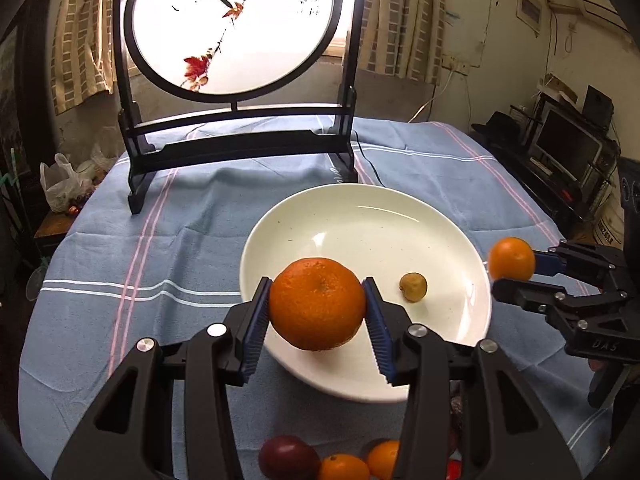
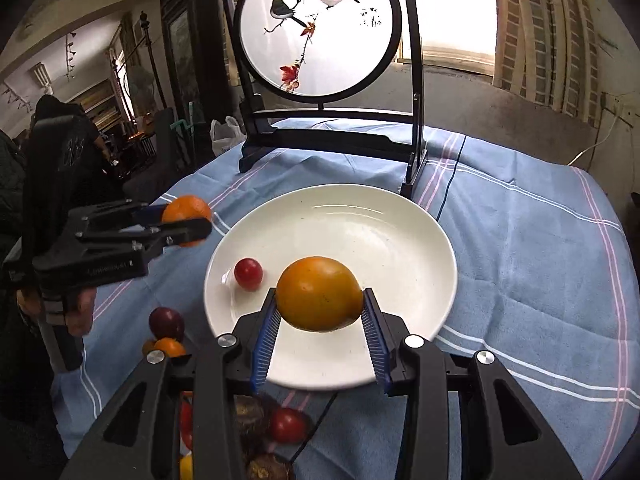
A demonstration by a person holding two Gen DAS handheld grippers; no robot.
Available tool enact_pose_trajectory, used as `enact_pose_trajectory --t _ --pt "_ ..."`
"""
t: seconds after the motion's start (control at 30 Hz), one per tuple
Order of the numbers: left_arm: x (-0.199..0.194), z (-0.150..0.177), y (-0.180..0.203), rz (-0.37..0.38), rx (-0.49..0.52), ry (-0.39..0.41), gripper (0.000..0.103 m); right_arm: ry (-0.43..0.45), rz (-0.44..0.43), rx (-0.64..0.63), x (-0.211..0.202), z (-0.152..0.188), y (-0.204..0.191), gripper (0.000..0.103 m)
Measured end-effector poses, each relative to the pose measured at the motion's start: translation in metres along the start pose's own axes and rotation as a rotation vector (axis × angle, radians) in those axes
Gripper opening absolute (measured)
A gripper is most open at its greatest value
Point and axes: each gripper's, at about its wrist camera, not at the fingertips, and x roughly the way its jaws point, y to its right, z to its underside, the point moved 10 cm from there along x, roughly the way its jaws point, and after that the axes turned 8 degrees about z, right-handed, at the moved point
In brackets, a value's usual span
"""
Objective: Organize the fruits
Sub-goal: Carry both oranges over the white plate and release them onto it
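A white plate sits on the blue tablecloth; it also shows in the right wrist view. My left gripper is shut on a rough-skinned orange held over the plate's near left rim. My right gripper is shut on a smooth yellow-orange fruit above the plate's near edge. In the left wrist view the right gripper holds that fruit by the plate's right rim. A small brown fruit lies in the plate. A red cherry tomato lies at the plate's left side.
A black-framed round bird screen stands at the back of the table. Loose fruits lie near the front edge: a dark plum, small oranges, a red tomato, brown pieces. A black cable runs behind the plate.
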Motion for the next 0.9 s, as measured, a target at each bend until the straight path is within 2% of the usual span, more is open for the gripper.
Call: enact_pose_trajectory --t 0.13,0.43,0.73,0.8,0.83,0.9 --pt "0.023 -0.001 0.009 -0.043 0.057 -0.020 0.044 -0.029 0.001 0.024 0.030 -0.007 -0.003 0.041" --pt "0.040 -0.001 0.008 -0.121 0.097 -0.024 0.044 -0.057 0.004 0.042 0.055 -0.016 -0.005 0.041" --pt "0.051 0.003 0.007 -0.140 0.092 -0.043 0.045 -0.082 0.012 0.048 0.072 -0.021 -0.005 0.042" --pt "0.051 0.002 0.007 -0.154 0.100 -0.034 0.051 -0.091 0.020 0.061 0.075 -0.020 -0.003 0.044" --pt "0.050 0.001 0.008 -0.158 0.104 -0.028 0.058 -0.092 0.011 0.071 0.076 -0.019 -0.002 0.050" --pt "0.046 -0.001 0.008 -0.157 0.101 -0.014 0.062 -0.069 0.022 0.093 0.071 -0.022 0.003 0.055"
